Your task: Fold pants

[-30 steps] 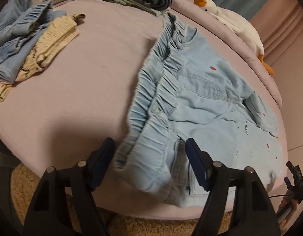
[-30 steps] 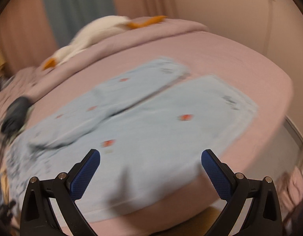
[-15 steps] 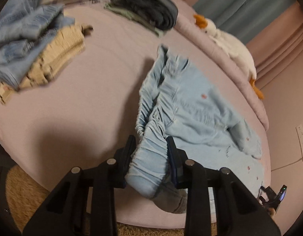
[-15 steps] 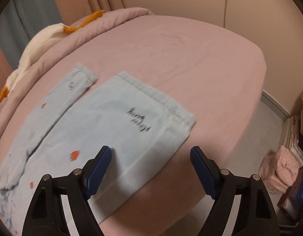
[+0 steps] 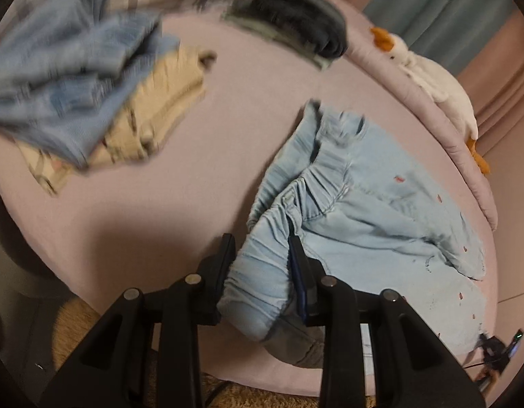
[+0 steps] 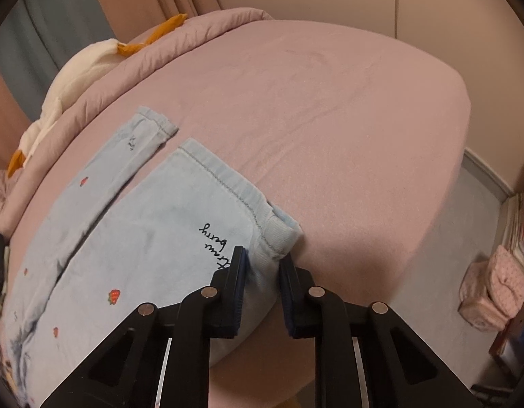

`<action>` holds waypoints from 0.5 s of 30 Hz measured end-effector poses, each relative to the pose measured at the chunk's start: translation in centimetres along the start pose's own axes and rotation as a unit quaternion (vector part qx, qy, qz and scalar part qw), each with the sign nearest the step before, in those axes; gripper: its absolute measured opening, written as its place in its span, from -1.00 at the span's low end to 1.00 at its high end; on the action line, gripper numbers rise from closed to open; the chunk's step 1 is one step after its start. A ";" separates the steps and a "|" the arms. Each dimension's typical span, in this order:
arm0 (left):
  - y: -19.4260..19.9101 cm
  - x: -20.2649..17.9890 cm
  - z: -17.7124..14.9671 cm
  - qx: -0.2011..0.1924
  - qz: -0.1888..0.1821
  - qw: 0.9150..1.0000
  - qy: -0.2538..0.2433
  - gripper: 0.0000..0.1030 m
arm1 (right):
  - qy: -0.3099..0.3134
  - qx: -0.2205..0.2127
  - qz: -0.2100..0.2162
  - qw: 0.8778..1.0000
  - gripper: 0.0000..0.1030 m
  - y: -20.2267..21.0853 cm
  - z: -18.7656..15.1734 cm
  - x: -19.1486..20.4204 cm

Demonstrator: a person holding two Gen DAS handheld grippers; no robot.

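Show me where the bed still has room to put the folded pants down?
Bare pink sheet lies past the leg hems of the light blue pants, toward the wall. Another free strip runs between the waistband and the clothes pile. It's crowded by that pile, the dark folded clothes and the plush duck.

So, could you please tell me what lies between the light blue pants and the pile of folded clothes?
Only bare pink bedsheet separates the pants from the pile, as the left wrist view shows.
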State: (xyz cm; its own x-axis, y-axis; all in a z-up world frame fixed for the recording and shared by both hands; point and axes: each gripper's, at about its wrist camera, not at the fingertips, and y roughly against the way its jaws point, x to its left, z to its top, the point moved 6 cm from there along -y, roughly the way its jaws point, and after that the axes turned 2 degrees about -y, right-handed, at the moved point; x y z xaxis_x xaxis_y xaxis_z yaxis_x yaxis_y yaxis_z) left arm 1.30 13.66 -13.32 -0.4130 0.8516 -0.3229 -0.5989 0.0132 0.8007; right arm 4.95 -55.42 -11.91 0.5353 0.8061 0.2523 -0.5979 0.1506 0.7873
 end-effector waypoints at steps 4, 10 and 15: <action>-1.6 0.7 0.1 0.027 0.025 0.999 -0.002 -0.34 | 0.013 0.012 0.019 1.000 -0.60 -0.7 0.0 0.9; -0.8 0.0 -0.5 0.021 0.074 0.996 -0.046 0.11 | 0.031 0.022 -0.018 0.999 -0.60 -1.4 -0.2 1.6; 5.1 -0.7 2.3 -0.067 0.069 0.995 -0.039 0.89 | 0.059 -0.007 0.021 0.998 0.23 2.6 1.6 6.0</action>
State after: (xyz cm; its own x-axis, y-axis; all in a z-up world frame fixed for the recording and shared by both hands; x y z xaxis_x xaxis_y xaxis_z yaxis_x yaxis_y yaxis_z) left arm 0.09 14.39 -7.82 -0.4469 0.8781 -0.1707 -0.6285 -0.1724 0.7584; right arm 7.55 -51.14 -7.41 0.4363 0.8733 0.2168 -0.6276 0.1227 0.7688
